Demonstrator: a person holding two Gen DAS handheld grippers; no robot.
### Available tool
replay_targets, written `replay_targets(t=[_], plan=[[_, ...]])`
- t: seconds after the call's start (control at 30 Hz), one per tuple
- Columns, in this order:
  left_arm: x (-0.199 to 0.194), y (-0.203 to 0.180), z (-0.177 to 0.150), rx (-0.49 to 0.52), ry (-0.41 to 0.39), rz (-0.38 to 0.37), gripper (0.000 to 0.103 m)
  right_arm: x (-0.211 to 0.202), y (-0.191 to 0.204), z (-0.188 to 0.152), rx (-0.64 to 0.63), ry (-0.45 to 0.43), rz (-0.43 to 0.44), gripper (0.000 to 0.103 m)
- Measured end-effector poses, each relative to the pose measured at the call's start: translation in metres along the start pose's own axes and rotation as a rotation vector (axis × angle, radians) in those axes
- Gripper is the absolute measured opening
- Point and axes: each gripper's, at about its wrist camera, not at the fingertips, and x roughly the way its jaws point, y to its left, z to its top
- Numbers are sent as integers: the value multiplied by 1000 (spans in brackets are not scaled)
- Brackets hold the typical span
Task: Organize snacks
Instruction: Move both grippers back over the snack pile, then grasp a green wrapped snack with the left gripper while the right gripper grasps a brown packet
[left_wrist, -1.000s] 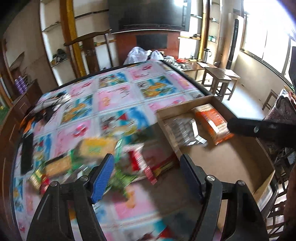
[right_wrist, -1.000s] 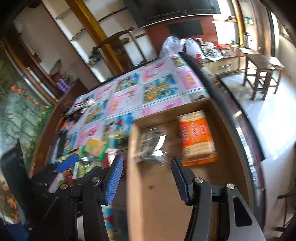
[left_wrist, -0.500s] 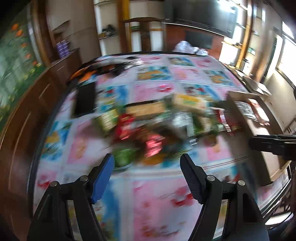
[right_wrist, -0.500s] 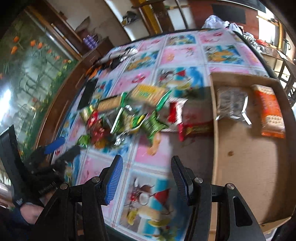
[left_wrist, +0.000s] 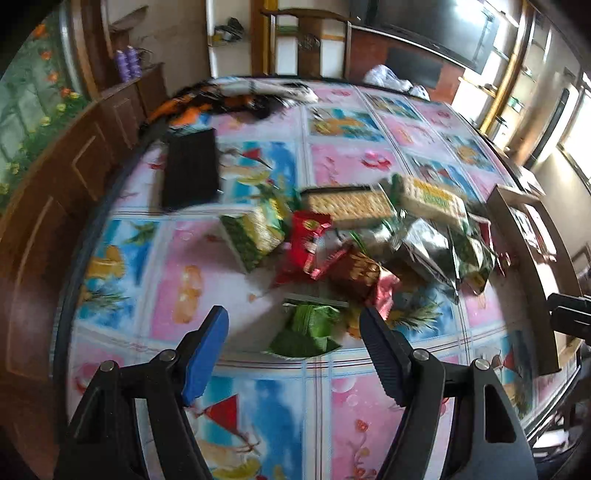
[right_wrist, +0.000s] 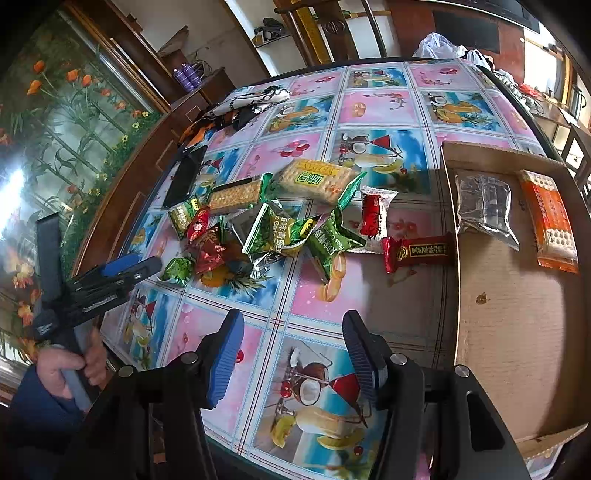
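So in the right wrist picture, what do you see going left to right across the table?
Black phone → small green candy → dark red bar → clear packet → orange cracker pack, these last two in the cardboard box.

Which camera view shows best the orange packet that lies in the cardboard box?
The right wrist view: the orange packet lies whole and sharp on the floor of the cardboard box. In the left wrist view the box sits at the far right edge, blurred, and the packet cannot be clearly made out.

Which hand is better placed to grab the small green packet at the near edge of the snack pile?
Left. The left tool is open with the green packet showing right between its fingers; the right tool, also empty, hovers over bare tablecloth.
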Motion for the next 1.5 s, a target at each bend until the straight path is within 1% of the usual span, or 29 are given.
replay_targets(t=[0.03,0.07,0.17,0.23,0.27,0.3,0.47,0.6,0.7,0.77,0.87,0.97,1.03,1.1,1.13,1.23,1.3,1.33,1.5], plan=[[7,-1,-1,5,11,9,71,-1,0,-1,0,-1,-2,60],[13,-3,-1,18,20,22,66,-2,1,-2,3,-3,-4,60],[29,-5,-5,48,50,26,57,-2,3,-2,-1,-3,-3,60],[39,-2,-9,38,66,-1,56,-2,6,0,-8,-14,-5,60],[43,0,-10,40,66,7,52,-2,7,0,-6,-14,1,60],[42,0,-11,53,42,26,49,-1,9,1,-8,-14,6,60],[37,7,-18,59,14,14,48,13,33,15,-85,-3,17,60],[30,20,-27,37,11,6,48,37,63,29,-166,23,42,60],[24,31,-37,27,15,-2,48,65,82,41,-206,55,54,60],[20,36,-43,39,21,1,48,86,92,49,-228,70,47,60],[15,45,-49,34,24,5,48,112,103,59,-256,94,36,60],[13,50,-54,49,26,11,48,136,112,64,-289,135,10,60],[12,53,-56,57,26,12,48,151,115,66,-290,166,14,60],[11,55,-58,62,23,7,48,161,115,67,-289,178,-14,52],[11,55,-58,67,21,7,48,166,116,66,-290,181,-12,49],[11,56,-57,76,15,8,48,167,121,62,-311,164,-39,38],[12,57,-56,65,11,2,48,164,124,57,-317,153,-53,34],[12,57,-55,62,11,-2,48,161,125,53,-319,146,-60,34],[11,50,-50,68,0,-18,48,137,122,34,-250,122,-24,33]])
